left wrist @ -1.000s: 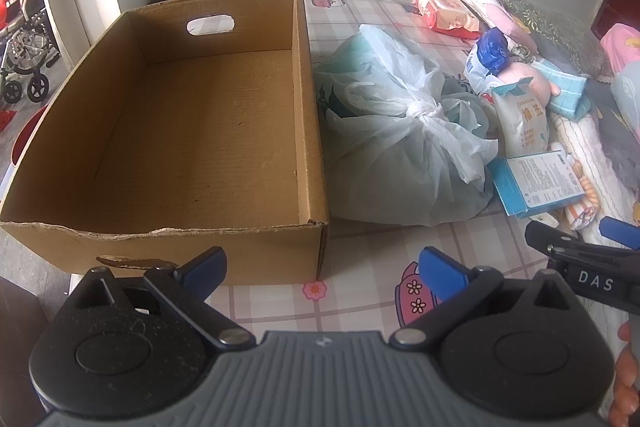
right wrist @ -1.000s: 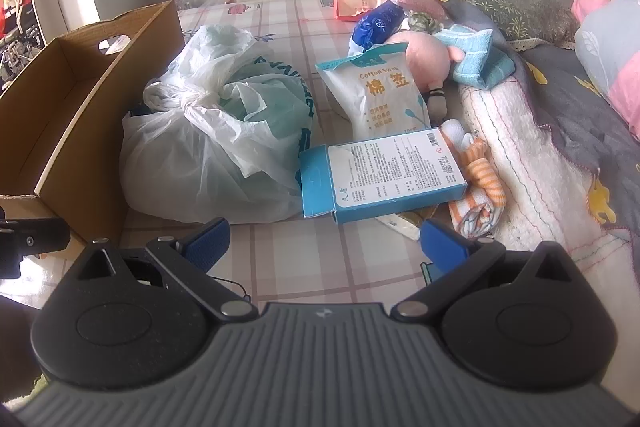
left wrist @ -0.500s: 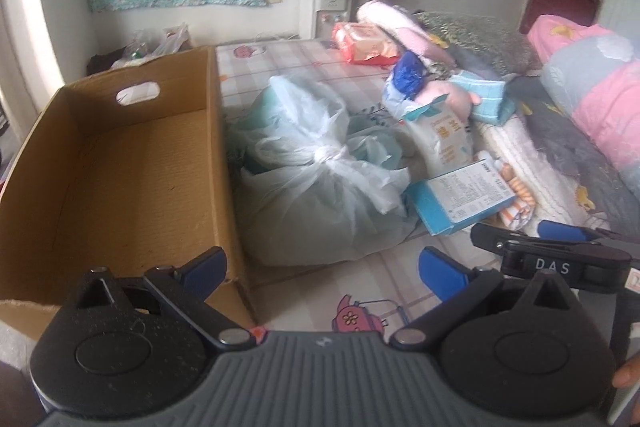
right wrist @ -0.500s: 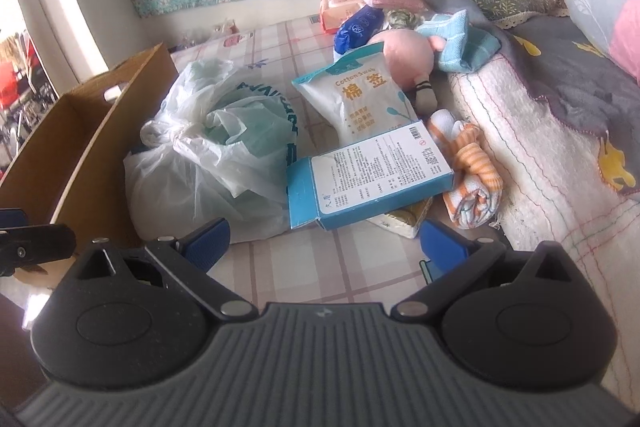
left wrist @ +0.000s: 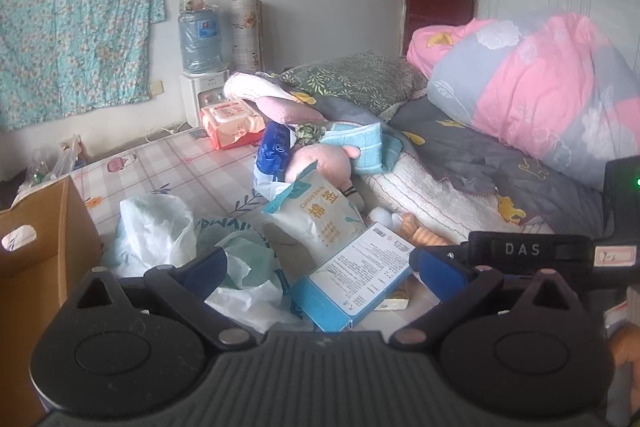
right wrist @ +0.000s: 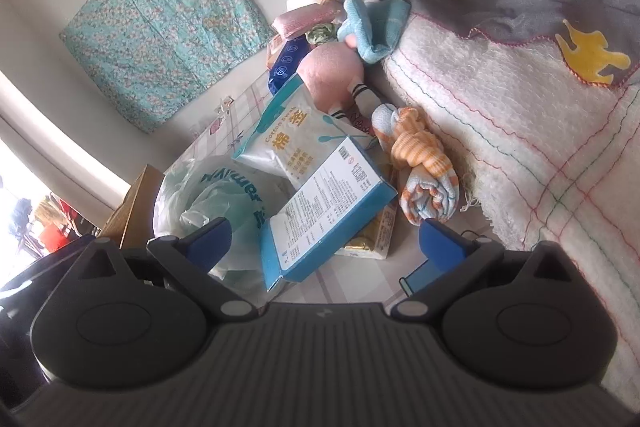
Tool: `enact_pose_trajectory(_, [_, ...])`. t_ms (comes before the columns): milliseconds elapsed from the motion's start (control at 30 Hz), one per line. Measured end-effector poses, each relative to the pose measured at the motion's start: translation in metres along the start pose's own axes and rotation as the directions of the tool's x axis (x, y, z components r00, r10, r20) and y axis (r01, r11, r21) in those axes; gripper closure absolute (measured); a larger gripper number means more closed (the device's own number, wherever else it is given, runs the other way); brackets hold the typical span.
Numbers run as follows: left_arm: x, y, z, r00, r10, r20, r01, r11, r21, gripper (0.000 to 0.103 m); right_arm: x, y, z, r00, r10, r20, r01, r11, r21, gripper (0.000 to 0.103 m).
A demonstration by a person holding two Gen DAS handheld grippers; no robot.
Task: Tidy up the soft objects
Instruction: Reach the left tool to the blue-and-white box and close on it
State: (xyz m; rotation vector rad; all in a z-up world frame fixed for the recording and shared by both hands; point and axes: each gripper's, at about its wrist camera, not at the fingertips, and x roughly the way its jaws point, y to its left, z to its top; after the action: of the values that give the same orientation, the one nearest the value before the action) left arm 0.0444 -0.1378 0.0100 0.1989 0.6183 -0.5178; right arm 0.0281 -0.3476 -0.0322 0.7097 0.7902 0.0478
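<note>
With the right gripper (right wrist: 324, 239) wide, empty and just closing and the left gripper (left wrist: 320, 269) wide and empty, the box (right wrist: 324, 207) at 12 o'clock could be nudged into the bag (right wrist: 208, 199) at 10 o'clock.

surface: checked tablecloth with cartoon prints (left wrist: 192, 167) | on it: cardboard box (left wrist: 40, 259), tied plastic bag (left wrist: 160, 231), cotton-swab pack (left wrist: 320, 215), blue carton (right wrist: 328, 203), rolled orange-striped cloth (right wrist: 424, 163), pink plush toy (right wrist: 332, 71), wet-wipes pack (left wrist: 232, 121) | right edge: white quilted blanket (right wrist: 520, 131)
</note>
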Motion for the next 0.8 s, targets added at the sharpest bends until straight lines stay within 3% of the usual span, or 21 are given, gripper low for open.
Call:
enact_pose_trajectory(67, [0.017, -0.005, 0.001, 1.0, -0.008, -0.028, 0.009, 1.0, 0.028, 0.007, 0.007, -0.006, 0.004, 1.0, 0.02, -0.006, -0.02, 1.0, 0.02, 0.013])
enact_pose_trajectory(233, [0.055, -0.008, 0.004, 0.996, -0.008, -0.094, 0.013, 0.999, 0.051, 0.028, 0.025, -0.019, 0.014, 0.999, 0.04, -0.03, -0.038, 0.997, 0.064, 0.037])
enact_pose_trajectory(367, [0.082, 0.0, 0.009, 0.985, -0.035, -0.171, 0.035, 0.999, -0.003, 0.046, 0.04, -0.031, 0.017, 0.996, 0.054, -0.068, -0.047, 0.994, 0.103, 0.051])
enact_pose_trajectory(467, [0.104, 0.008, 0.015, 0.97, -0.076, -0.232, 0.061, 0.996, -0.07, 0.056, 0.048, -0.034, 0.016, 0.994, 0.065, -0.088, -0.055, 0.992, 0.116, 0.053])
enact_pose_trajectory(633, [0.137, 0.015, 0.022, 0.936, -0.138, -0.323, 0.082, 0.98, -0.181, 0.056, 0.059, -0.038, 0.012, 0.99, 0.084, -0.114, -0.068, 0.988, 0.137, 0.058])
enact_pose_trajectory(800, [0.162, 0.022, 0.024, 0.898, -0.183, -0.4, 0.077, 0.96, -0.268, 0.038, 0.065, -0.044, 0.011, 0.988, 0.112, -0.106, -0.094, 0.981, 0.167, 0.064])
